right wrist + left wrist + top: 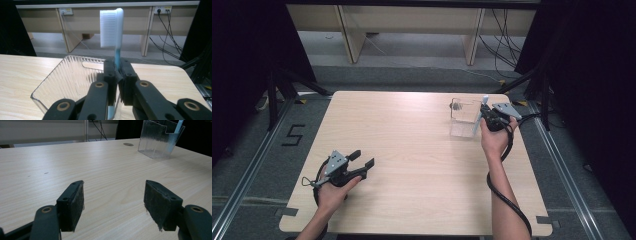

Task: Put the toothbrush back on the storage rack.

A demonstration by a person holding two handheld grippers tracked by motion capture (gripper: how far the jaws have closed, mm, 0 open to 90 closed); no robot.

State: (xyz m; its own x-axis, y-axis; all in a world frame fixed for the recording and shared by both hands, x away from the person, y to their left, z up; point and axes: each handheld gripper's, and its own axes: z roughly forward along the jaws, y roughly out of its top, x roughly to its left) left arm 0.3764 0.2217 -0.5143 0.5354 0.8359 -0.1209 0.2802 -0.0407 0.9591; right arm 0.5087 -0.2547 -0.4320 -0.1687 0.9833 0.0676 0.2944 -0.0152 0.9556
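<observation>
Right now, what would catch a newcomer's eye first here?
The right gripper, shut on a pale blue toothbrush with white bristles held upright over a clear ribbed plastic container at the light wooden table's far right. Near the front left, the left gripper hovers open.

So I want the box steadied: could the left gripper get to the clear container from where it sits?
Probably yes: the left gripper is open, and bare table lies between it and the clear container, though it is far across.
</observation>
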